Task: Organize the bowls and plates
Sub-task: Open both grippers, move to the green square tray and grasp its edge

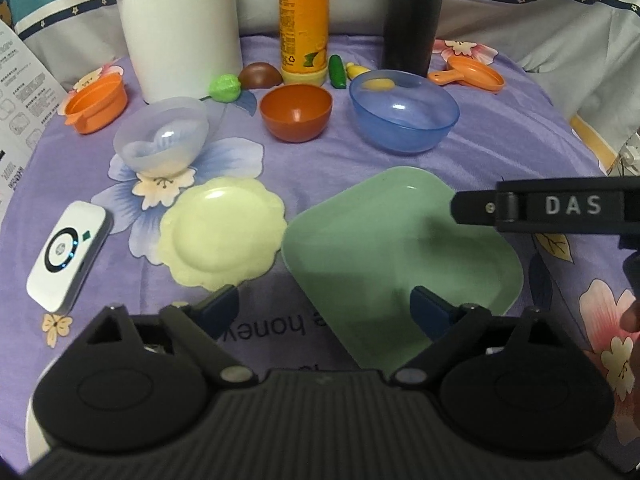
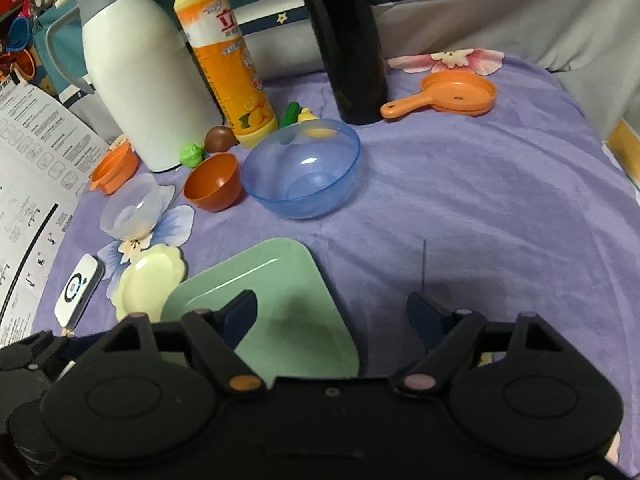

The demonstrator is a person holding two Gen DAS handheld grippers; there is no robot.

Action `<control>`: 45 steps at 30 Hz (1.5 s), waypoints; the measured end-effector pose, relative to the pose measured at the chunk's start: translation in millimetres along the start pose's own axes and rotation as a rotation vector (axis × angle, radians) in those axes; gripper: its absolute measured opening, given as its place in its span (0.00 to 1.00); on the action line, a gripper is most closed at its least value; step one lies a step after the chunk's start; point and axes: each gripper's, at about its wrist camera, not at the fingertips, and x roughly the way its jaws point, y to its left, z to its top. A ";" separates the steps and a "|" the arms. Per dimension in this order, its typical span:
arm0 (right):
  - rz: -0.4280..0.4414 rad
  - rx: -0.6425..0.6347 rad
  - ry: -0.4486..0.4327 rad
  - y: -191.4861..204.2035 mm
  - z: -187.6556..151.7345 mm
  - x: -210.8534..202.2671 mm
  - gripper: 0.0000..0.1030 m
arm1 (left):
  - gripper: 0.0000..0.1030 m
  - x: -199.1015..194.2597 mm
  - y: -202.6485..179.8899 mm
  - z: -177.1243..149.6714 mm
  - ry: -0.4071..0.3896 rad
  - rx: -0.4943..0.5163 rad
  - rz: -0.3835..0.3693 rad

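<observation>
A green square plate [image 1: 400, 248] [image 2: 272, 296] lies on the purple cloth near both grippers. A pale yellow scalloped plate [image 1: 222, 236] [image 2: 150, 280] lies to its left. Behind stand a clear bowl [image 1: 162, 136] [image 2: 130, 208], a red-brown bowl [image 1: 296, 112] [image 2: 214, 182] and a blue bowl [image 1: 404, 110] [image 2: 302, 168]. My left gripper [image 1: 324, 304] is open and empty, its right finger over the green plate's near edge. My right gripper [image 2: 334, 312] is open and empty, its left finger over the green plate; its body [image 1: 560, 208] shows in the left wrist view.
A white jug [image 2: 140, 80], an orange detergent bottle [image 2: 228, 60] and a black flask [image 2: 344, 40] stand at the back. Small toy foods [image 1: 224, 88] lie between them. An orange cup [image 1: 98, 102], an orange toy pan [image 2: 452, 96], a white device [image 1: 68, 256] and a paper sheet [image 2: 32, 184] lie around.
</observation>
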 end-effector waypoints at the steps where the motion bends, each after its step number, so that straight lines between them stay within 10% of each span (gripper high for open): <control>1: 0.006 -0.002 0.003 1.0 0.0 2.0 0.73 | 0.84 0.6 0.0 -0.2 -0.001 -0.003 -0.004; 18: 0.051 -0.033 0.045 1.8 -4.7 24.1 0.34 | 0.42 9.5 -6.8 -4.7 -0.004 -0.015 -0.013; 45: -0.026 0.029 0.029 18.4 -34.6 -18.4 0.34 | 0.37 -27.5 -15.1 1.0 -0.051 0.046 0.021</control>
